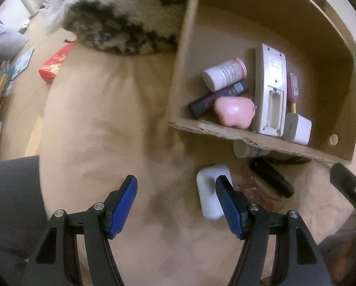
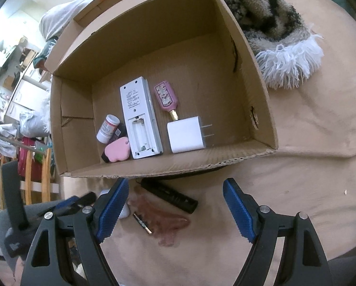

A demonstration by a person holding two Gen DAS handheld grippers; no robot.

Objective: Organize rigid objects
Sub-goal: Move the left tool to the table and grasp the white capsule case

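Both my grippers, left [image 1: 176,205] and right [image 2: 175,211], gape empty; the battery [image 2: 142,223] near my right fingers could roll away if nudged

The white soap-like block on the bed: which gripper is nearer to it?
Left. The left gripper has one finger over the white block; the right gripper is beside it, over the brown piece.

Light: dim, warm indoor cast | Bright zone: overexposed upper left in both views | Shadows: soft, beneath cardboard box [image 2: 154,166] front wall | Blur: fur blanket [image 1: 120,23] smeared in left view | Distortion: strong fisheye bending, black corner vignette
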